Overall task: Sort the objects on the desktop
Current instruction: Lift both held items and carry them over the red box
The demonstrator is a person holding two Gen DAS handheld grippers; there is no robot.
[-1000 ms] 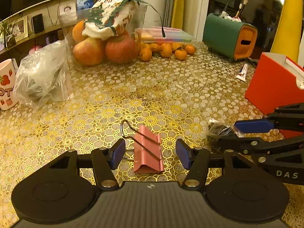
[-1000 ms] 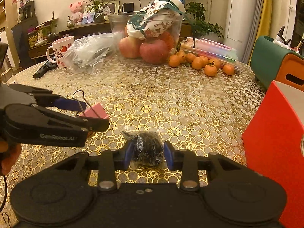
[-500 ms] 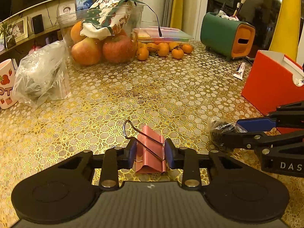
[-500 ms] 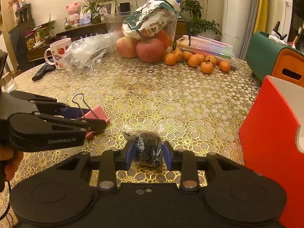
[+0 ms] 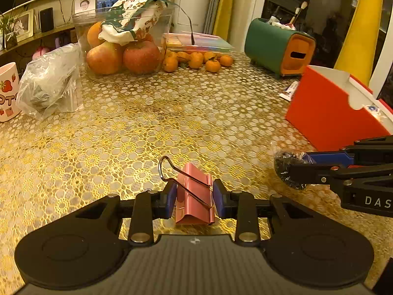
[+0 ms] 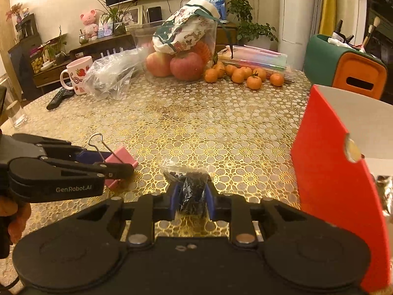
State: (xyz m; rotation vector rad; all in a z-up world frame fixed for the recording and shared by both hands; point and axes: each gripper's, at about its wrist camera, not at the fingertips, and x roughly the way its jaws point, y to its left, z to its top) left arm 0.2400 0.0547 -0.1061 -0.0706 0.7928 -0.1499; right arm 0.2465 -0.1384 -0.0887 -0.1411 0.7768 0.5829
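Left gripper (image 5: 194, 198) clenched on one pink binder clip (image 5: 194, 194), blue pads pressing its two flanks. Clip's long axis running fore-aft along the fingers, folded spine toward the camera, wire handle (image 5: 169, 169) angled up and away to the left; 2nd wire handle not made out. Clip low over the gold lace tablecloth (image 5: 147, 127), touching or just clear of it (can't tell which). Right gripper (image 6: 189, 198) clenched on one small black bundle in clear wrap (image 6: 194, 194), held upright between the pads w/ loose plastic spilling forward at the top. Bundle just beside the red box (image 6: 326, 184), which stands open-topped at right w/ a foil-wrapped item (image 6: 385, 194) inside near its edge. Seen from the left cam, same bundle (image 5: 287, 169) well to the right of the clip, apart from it. Farther back: 1 clear tub (image 6: 172, 49) w/ apples and a patterned cloth bag on top, approx. 8 small mandarins (image 6: 245, 75) loose beside it, 1 crumpled plastic bag (image 6: 110, 76), 1 strawberry mug (image 6: 76, 73), 1 remote (image 6: 59, 97), 1 green-orange holder (image 6: 343, 71) w/ brushes.
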